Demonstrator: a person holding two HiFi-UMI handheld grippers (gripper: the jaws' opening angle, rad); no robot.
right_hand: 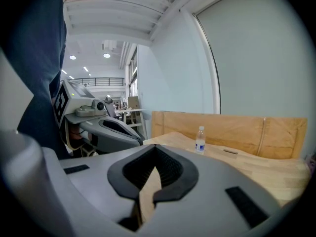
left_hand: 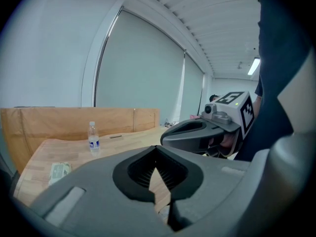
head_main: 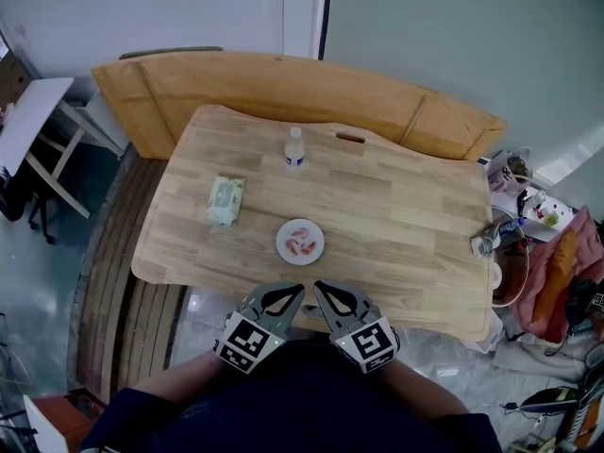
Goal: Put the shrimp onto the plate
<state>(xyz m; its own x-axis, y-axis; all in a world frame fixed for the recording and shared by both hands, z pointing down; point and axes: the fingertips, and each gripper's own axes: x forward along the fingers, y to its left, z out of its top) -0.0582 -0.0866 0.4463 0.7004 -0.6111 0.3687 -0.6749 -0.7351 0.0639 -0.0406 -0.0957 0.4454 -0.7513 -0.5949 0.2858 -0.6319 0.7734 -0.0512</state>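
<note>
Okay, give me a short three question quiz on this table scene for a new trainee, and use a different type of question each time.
1. True or false: the shrimp already lie on the plate.
2. Multiple choice: which item stands nearest the far edge of the table? A. the water bottle B. the wipes packet C. the plate
3. Fill in the blank: the left gripper and the right gripper, held at the near table edge, both have their jaws ____ with nothing between them.

Key: 1 true; 2 A; 3 shut.
</note>
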